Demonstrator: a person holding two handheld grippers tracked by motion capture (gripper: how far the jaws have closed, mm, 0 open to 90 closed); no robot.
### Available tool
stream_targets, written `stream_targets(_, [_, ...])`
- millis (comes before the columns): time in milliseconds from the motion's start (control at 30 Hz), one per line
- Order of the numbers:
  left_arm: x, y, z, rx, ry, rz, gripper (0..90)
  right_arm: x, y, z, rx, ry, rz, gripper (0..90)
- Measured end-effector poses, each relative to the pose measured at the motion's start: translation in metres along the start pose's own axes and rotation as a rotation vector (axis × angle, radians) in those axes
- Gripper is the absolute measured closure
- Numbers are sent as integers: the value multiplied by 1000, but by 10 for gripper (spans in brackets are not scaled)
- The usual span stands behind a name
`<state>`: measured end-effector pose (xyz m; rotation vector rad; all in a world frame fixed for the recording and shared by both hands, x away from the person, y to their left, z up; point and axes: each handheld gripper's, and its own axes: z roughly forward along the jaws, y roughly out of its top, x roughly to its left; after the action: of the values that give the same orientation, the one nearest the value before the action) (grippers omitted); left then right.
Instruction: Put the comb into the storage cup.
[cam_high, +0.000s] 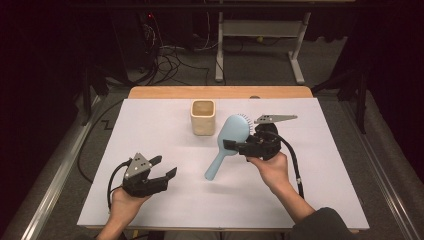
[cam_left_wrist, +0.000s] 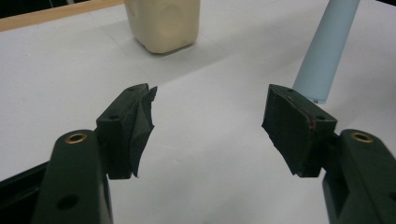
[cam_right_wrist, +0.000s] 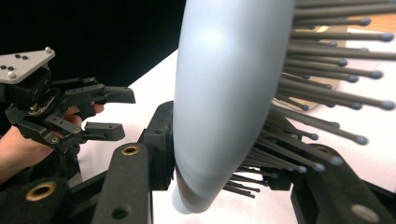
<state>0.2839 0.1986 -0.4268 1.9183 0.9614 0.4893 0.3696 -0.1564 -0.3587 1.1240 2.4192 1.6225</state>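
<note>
On the white bench, a light-blue hairbrush slants from its head at far right to its handle tip at near left. The right tool pinches the brush's head; the left tool, spread and empty, rests left of the handle tip, pointing toward it. A cream cup stands beyond.

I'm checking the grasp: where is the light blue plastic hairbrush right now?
In the high view, the light blue plastic hairbrush is right of centre, beside the cream square cup, its head clamped in the right gripper.
</note>
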Motion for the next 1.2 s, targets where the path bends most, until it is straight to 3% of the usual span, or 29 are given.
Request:
stream_targets(1000, [21,-37,-13,-37,77,-79,338,-6,25,4,17,-31,-15,553])
stream_targets(1200, [22,-43,-9,-4,94,-84,337,-7,30,8,5,-24,-12,553])
